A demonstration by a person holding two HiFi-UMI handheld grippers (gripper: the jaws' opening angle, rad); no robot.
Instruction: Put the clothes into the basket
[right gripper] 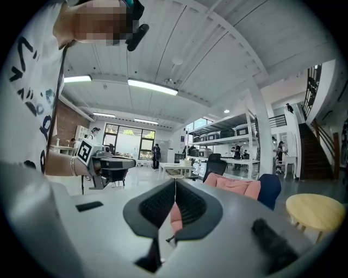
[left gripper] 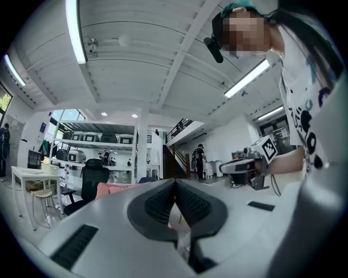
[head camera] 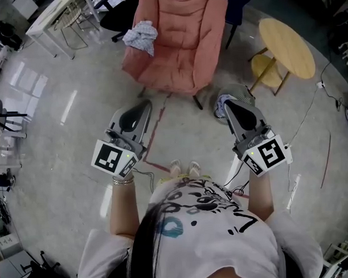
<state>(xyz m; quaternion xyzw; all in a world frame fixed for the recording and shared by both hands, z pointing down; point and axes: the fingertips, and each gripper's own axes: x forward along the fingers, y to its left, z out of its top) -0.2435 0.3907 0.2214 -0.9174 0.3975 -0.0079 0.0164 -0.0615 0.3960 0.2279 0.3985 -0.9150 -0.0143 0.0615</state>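
A crumpled pale blue and white garment lies on the left arm of a pink armchair. On the floor to the chair's right stands a round basket, partly hidden by my right gripper; some blue and white cloth shows in it. My left gripper is held level over the floor in front of the chair. Both grippers are shut and hold nothing; their pads meet at the tips in the left gripper view and the right gripper view.
A round wooden table with a yellow stool under it stands at the right. A white desk and a black office chair are at the back left. Cables run over the shiny floor. People stand far off in the hall.
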